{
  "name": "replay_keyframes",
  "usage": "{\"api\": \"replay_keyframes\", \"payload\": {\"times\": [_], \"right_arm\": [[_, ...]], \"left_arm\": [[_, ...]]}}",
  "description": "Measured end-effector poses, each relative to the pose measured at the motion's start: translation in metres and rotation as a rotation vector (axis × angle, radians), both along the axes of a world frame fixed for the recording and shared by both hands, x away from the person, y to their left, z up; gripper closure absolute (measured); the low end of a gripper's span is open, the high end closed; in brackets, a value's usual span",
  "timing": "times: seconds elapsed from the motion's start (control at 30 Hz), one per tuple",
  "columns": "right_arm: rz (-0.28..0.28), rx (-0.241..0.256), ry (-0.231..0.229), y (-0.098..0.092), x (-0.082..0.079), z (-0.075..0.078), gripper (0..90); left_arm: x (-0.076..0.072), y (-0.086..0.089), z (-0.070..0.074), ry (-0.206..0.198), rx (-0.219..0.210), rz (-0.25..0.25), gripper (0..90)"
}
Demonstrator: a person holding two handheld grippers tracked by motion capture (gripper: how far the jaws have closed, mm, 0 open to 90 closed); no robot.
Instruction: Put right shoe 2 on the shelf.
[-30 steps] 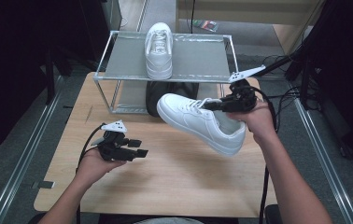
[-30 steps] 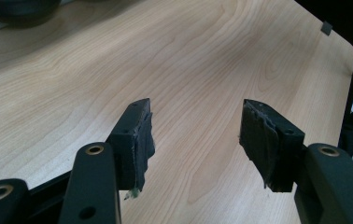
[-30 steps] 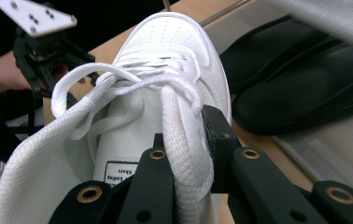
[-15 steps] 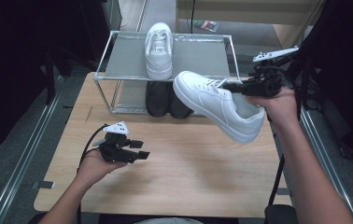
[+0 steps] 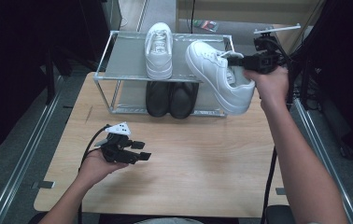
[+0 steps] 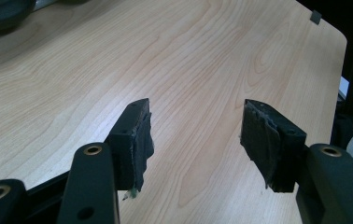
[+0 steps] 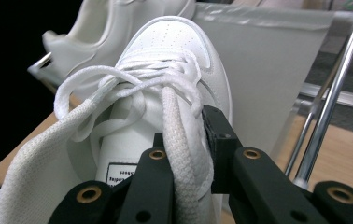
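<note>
Pale wood makes up the surface (image 5: 198,163), and at its far edge stands a two-level metal shoe rack (image 5: 118,70) with dark surroundings on both sides. We carry the white sneaker (image 5: 219,74) in our right tool (image 5: 240,59), which is clenched on the tongue and laces at the shoe's opening, as the right gripper view shows with its jaws closed on the thick lace and padded upper (image 7: 184,154). The sneaker hangs tilted above the right half of the rack's top shelf, toe pointing far and left, just beside its mate, the other white sneaker (image 5: 159,49), which already sits on that shelf. A pair of black shoes (image 5: 170,98) rests on the lower level. Our left tool (image 5: 139,156) waits near the left of the surface, jaws spread wide over bare wood and gripping nothing. We judge the sneaker light, with a stiff sole but a soft upper that gives under pinching; held by the tongue it may swing or sag heel-down, so a grip at the firmer heel collar or side wall would steady it better for setting down flat.
</note>
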State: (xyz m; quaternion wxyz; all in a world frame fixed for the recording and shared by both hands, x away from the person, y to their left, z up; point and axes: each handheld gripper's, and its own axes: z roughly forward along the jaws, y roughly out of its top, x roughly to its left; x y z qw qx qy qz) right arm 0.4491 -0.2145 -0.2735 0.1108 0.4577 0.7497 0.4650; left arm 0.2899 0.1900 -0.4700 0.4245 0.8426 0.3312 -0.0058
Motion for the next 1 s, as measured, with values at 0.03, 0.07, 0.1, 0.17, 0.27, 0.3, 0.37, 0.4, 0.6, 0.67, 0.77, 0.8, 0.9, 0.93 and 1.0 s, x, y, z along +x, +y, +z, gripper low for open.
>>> {"api": "replay_keyframes", "payload": {"times": [0.03,0.07,0.1,0.17,0.27,0.3,0.37,0.4,0.6,0.67,0.77,0.8,0.9,0.93,1.0], "right_arm": [[-0.021,0.003,-0.001,0.003,0.005,0.000,83.6],[-0.040,0.005,-0.003,0.007,0.010,0.000,83.6],[-0.063,0.008,0.000,0.010,0.015,0.000,83.5],[-0.101,0.025,0.010,0.018,0.024,-0.003,83.4],[-0.132,0.033,0.027,0.030,0.037,-0.006,83.4],[-0.147,0.022,0.028,0.036,0.041,-0.007,83.4],[-0.173,0.012,0.028,0.043,0.047,-0.007,83.3],[-0.191,0.001,0.027,0.049,0.051,-0.007,83.1],[-0.250,-0.022,0.027,0.073,0.070,-0.009,82.5],[-0.278,-0.025,0.028,0.081,0.076,-0.010,82.5],[-0.316,-0.032,0.032,0.093,0.085,-0.009,82.4],[-0.324,-0.036,0.032,0.097,0.088,-0.009,82.4],[-0.348,-0.038,0.032,0.108,0.094,-0.010,82.4],[-0.361,-0.034,0.035,0.111,0.096,-0.011,82.5],[-0.387,-0.041,0.042,0.118,0.100,-0.013,82.4]], "left_arm": [[0.000,0.000,0.000,-0.001,-0.002,-0.002,43.3],[0.000,0.000,0.000,-0.002,-0.005,-0.004,43.3],[0.001,0.000,0.000,-0.002,-0.007,-0.007,43.3],[0.001,-0.001,0.000,-0.001,-0.006,-0.012,43.3],[0.001,-0.002,0.000,-0.003,-0.008,-0.015,43.3],[0.001,-0.002,0.000,-0.002,-0.007,-0.016,43.3],[0.001,-0.003,0.000,-0.001,-0.005,-0.020,43.3],[0.001,-0.003,-0.001,-0.006,-0.001,-0.027,43.3],[0.001,-0.005,0.000,-0.007,-0.008,-0.048,43.3],[0.001,-0.005,0.000,-0.005,-0.009,-0.050,43.3],[0.001,-0.007,0.000,-0.014,-0.007,-0.051,43.4],[0.001,-0.007,0.000,-0.016,-0.004,-0.050,43.3],[0.001,-0.007,0.001,-0.019,-0.004,-0.056,43.5],[0.001,-0.007,0.001,-0.021,-0.005,-0.056,43.5],[0.001,-0.007,0.001,-0.020,-0.004,-0.059,43.5]]}}
